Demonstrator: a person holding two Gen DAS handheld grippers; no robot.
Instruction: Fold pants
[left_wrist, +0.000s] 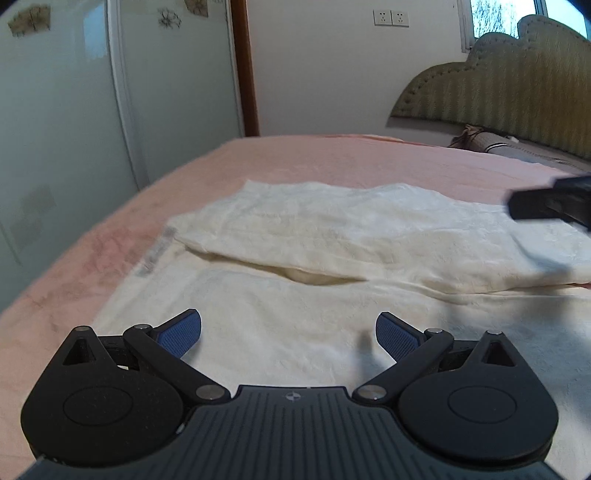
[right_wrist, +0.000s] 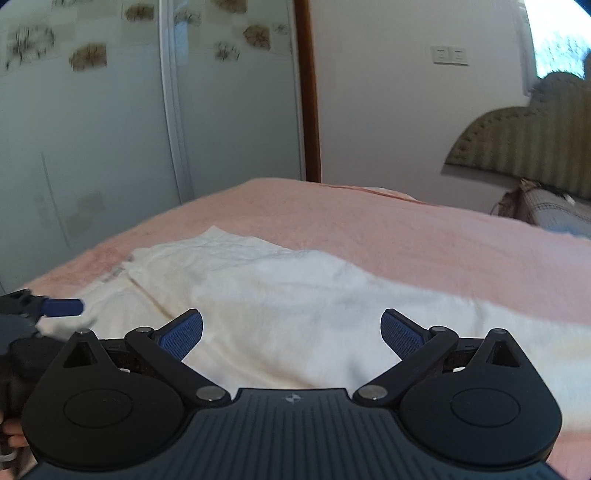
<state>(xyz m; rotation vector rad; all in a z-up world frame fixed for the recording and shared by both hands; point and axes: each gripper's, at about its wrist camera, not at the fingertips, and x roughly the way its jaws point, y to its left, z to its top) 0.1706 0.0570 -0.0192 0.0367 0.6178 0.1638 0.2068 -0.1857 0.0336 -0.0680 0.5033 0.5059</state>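
The pants (left_wrist: 332, 236), cream and fleecy, are lying half-folded on the pink bed (left_wrist: 295, 155); the left claw (left_wrist: 288, 332) is hovering wide and empty at six o'clock. In the right view, the right claw (right_wrist: 291, 334) is gaping empty too; thick pile risks slipping or bunching.

A bed (left_wrist: 332, 162) with a pink fleecy cover carries cream-white pants (left_wrist: 332, 236), spread flat and partly folded over themselves. At its far end, against a padded olive headboard (left_wrist: 509, 92), lies a grey patterned pillow (right_wrist: 554, 214).
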